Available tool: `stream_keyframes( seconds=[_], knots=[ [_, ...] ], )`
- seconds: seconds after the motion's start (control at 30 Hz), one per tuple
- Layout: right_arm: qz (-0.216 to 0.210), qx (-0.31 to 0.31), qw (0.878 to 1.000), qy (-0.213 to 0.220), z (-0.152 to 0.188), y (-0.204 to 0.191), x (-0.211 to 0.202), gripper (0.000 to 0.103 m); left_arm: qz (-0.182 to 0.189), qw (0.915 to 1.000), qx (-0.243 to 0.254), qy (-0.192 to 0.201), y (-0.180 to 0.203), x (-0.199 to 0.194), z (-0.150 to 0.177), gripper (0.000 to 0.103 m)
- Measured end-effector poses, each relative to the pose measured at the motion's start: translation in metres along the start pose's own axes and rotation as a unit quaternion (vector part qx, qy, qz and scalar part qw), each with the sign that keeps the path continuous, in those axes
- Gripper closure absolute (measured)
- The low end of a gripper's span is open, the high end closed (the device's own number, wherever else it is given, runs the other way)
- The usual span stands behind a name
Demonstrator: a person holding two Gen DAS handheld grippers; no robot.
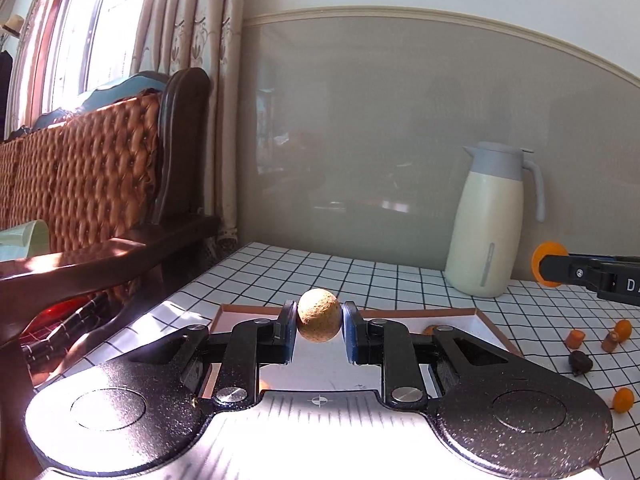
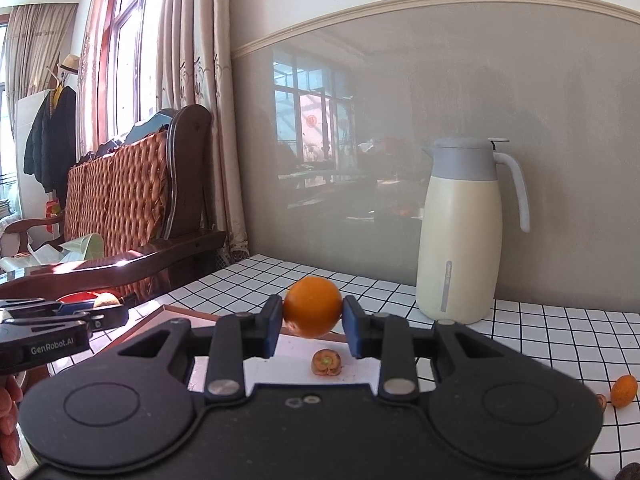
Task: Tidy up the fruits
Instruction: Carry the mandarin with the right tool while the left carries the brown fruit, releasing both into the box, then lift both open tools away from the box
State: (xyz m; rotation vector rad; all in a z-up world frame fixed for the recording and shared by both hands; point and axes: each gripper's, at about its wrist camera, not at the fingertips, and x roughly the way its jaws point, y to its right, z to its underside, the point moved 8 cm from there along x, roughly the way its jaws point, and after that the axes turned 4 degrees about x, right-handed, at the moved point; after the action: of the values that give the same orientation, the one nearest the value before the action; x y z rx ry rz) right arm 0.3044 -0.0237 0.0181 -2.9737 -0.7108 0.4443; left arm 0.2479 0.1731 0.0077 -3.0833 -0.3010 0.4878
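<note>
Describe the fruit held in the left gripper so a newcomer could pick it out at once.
Start at the cream jug standing on the checked tablecloth by the wall. In front of it lies a shallow white tray, and above this the left gripper pinches a small round fruit. It is tan and rough-skinned, unlike the smooth orange fruit held by the right gripper.

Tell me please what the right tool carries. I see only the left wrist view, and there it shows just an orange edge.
Observer: The right tool is shut on a whole round orange, held off the table.
Operator: Does something lie in the tray near it?
Observer: Yes. One small brownish-orange fruit with a greenish centre lies on the white floor of the tray, just below the orange.
</note>
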Motion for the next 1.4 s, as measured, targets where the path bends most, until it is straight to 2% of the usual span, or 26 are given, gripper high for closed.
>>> stream_keyframes(
  seconds=[0.23, 0.8, 0.87, 0.9, 0.93, 0.97, 1.0, 1.1, 1.4],
  knots=[
    [0.011, 0.003, 1.000, -0.022, 0.002, 0.008, 0.027, 0.079, -0.022, 0.9994, -0.023, -0.016, -0.030, 0.028, 0.002, 0.079],
    [0.004, -0.005, 0.994, -0.110, 0.026, 0.014, 0.088, 0.079, -0.023, 0.9973, -0.023, -0.066, -0.051, 0.084, 0.019, 0.079],
    [0.002, -0.011, 0.991, -0.130, 0.031, 0.014, 0.097, 0.076, -0.022, 0.9967, -0.011, -0.078, -0.048, 0.091, 0.023, 0.077],
    [0.012, -0.023, 0.989, -0.148, 0.035, 0.014, 0.102, 0.072, -0.025, 0.9963, -0.002, -0.082, -0.045, 0.091, 0.026, 0.051],
    [0.029, -0.032, 0.989, -0.144, 0.036, 0.017, 0.103, 0.050, -0.034, 0.9966, 0.005, -0.075, -0.044, 0.090, 0.028, 0.000],
    [0.047, -0.034, 0.990, -0.125, 0.035, 0.020, 0.100, 0.012, -0.038, 0.9975, 0.013, -0.058, -0.043, 0.086, 0.026, 0.002],
    [0.059, -0.036, 0.992, -0.104, 0.033, 0.023, 0.096, 0.005, -0.039, 0.9977, 0.019, -0.053, -0.043, 0.085, 0.024, 0.000],
    [0.054, -0.036, 0.993, -0.100, 0.030, 0.022, 0.092, 0.008, -0.042, 0.9982, 0.005, -0.041, -0.046, 0.081, 0.018, 0.000],
    [0.051, -0.029, 0.994, -0.097, 0.030, 0.024, 0.091, 0.006, -0.035, 0.9981, 0.003, -0.050, -0.043, 0.079, 0.022, 0.000]
  ],
)
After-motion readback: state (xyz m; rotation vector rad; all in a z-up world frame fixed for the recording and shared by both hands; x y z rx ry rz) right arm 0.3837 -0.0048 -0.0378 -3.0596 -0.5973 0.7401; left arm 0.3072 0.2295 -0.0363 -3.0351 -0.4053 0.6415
